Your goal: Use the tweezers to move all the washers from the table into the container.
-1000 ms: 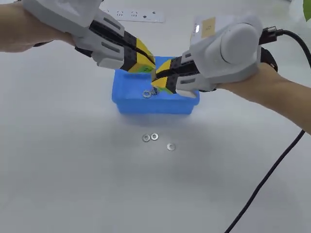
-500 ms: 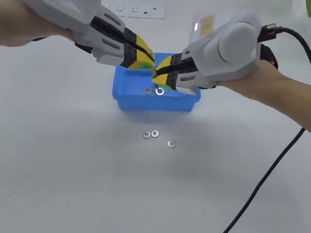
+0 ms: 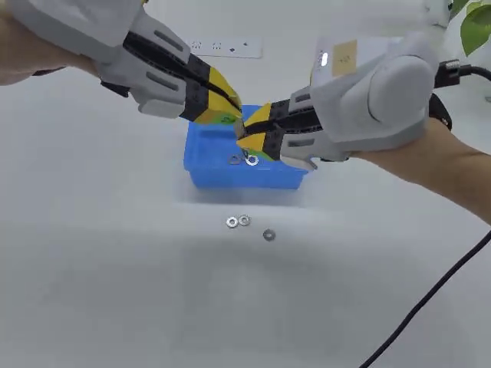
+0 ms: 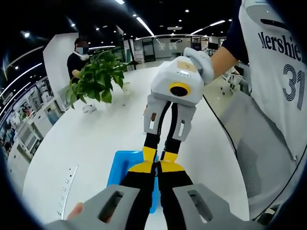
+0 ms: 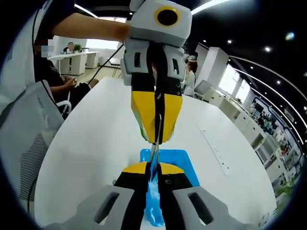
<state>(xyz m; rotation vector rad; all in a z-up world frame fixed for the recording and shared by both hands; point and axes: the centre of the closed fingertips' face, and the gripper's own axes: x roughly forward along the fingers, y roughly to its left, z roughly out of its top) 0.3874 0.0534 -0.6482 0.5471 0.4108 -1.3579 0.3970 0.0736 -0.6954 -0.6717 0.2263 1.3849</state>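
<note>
the white desk (image 3: 107, 284) carries a blue rectangular plastic container (image 3: 238, 179). two small silver metal washers (image 3: 234, 159) lie inside the container, side by side on its floor. three more silver washers remain on the desk in front of the container: two touching as a pair (image 3: 238, 221), and a third (image 3: 268, 234) just to their right, apart from them.

the right gripper (image 3: 249, 139) reaches in from the right and hangs over the open top of the container. its yellow-tipped jaws stand narrow, clamped on a pair of thin metal tweezers (image 5: 153, 160). the tweezers point down into the container, near the two washers there. whether their tips touch a washer cannot be told.

the left gripper (image 3: 229, 109) comes in from the upper left, above the container's far edge. its yellow jaws stand pressed together. the two grippers face tip to tip, very close; contact between them cannot be told.

in the left gripper view, the right gripper points straight back at the camera, with the container below.

a white power strip (image 3: 222, 47) lies on the desk beyond the container. a black cable (image 3: 430, 299) trails across the desk at the right.
</note>
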